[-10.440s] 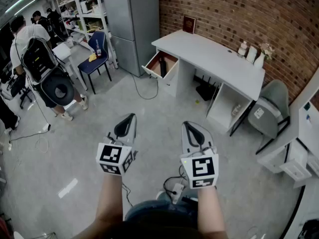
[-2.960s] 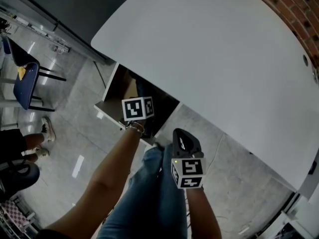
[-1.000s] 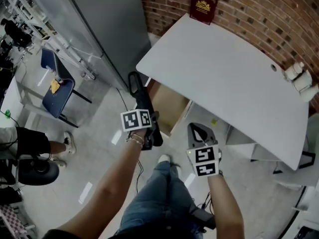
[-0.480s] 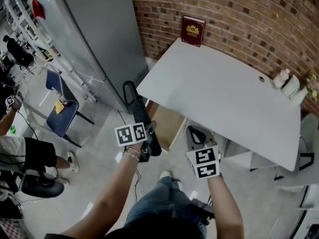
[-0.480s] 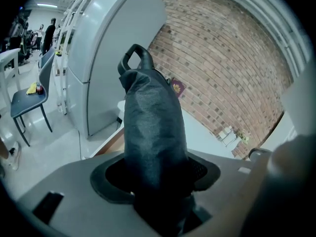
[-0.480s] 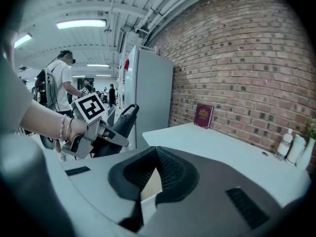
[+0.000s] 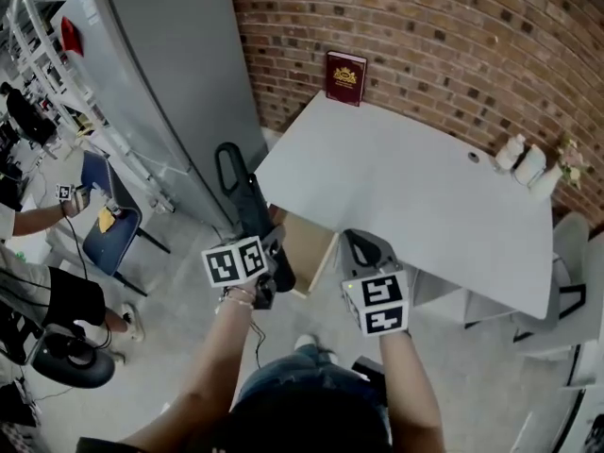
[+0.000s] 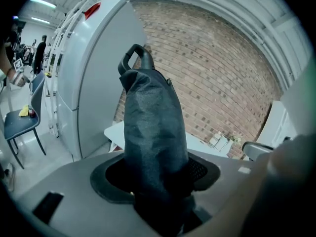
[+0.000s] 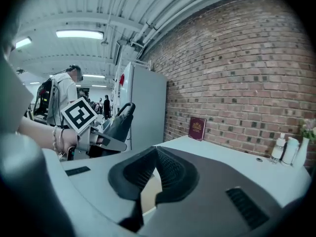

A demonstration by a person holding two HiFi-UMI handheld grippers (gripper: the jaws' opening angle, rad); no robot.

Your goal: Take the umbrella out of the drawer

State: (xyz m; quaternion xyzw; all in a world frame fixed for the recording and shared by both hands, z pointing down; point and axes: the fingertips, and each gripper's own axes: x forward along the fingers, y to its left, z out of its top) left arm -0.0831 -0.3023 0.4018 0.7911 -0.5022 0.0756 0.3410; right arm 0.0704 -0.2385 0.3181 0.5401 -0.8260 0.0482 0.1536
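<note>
Your left gripper [image 7: 267, 258] clamps the black umbrella [image 7: 243, 201] just left of the drawer [image 7: 310, 251]; your right gripper [image 7: 366, 251] has its jaws together, empty.

A white desk [image 7: 415, 187] fills the middle of the head view, with a red book [image 7: 345, 78] upright at its eleven o'clock corner against the brick wall [image 7: 453, 36] and pale bottles [image 7: 521, 163] at its two o'clock edge. A tall grey cabinet [image 7: 160, 83] stands at ten o'clock and a blue chair [image 7: 99, 220] at nine.
</note>
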